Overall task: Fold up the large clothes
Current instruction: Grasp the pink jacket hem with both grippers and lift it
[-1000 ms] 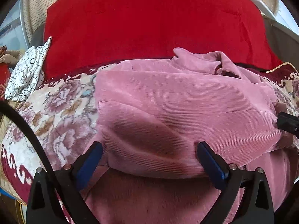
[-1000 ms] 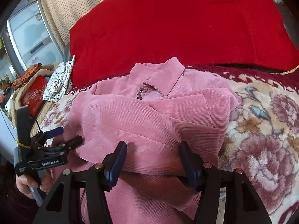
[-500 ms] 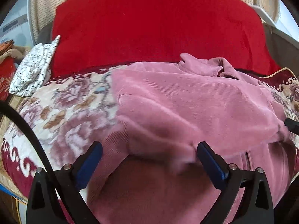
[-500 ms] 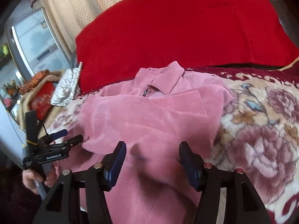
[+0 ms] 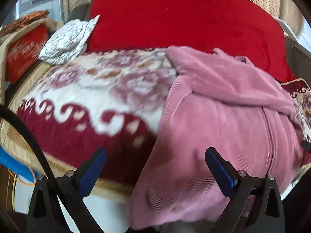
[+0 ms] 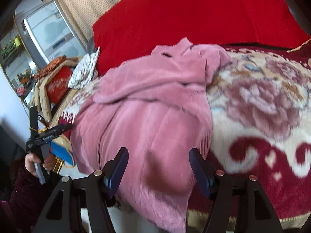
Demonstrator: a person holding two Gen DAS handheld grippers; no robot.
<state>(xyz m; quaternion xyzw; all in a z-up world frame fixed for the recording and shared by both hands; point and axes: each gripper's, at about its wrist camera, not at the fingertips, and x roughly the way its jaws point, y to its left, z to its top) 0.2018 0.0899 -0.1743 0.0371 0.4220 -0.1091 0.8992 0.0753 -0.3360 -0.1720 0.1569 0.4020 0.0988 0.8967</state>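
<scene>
Pink ribbed jacket (image 6: 155, 120) lies on the floral bed cover (image 6: 262, 101), hem hanging over the near edge. Soft, limp, probably medium-weight; best pinched at hem corners. Left gripper (image 5: 155, 167) open, empty. Right gripper (image 6: 159, 167) opening, cloth between unpressed.

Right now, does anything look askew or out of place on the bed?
Yes. The pink jacket is not fully on the floral blanket: its lower part hangs over the bed's front edge, and the folded sleeves on top lie bunched and uneven. Neither tongs grip it; the right tongs are opening, with no pad pressing the fabric.
</scene>
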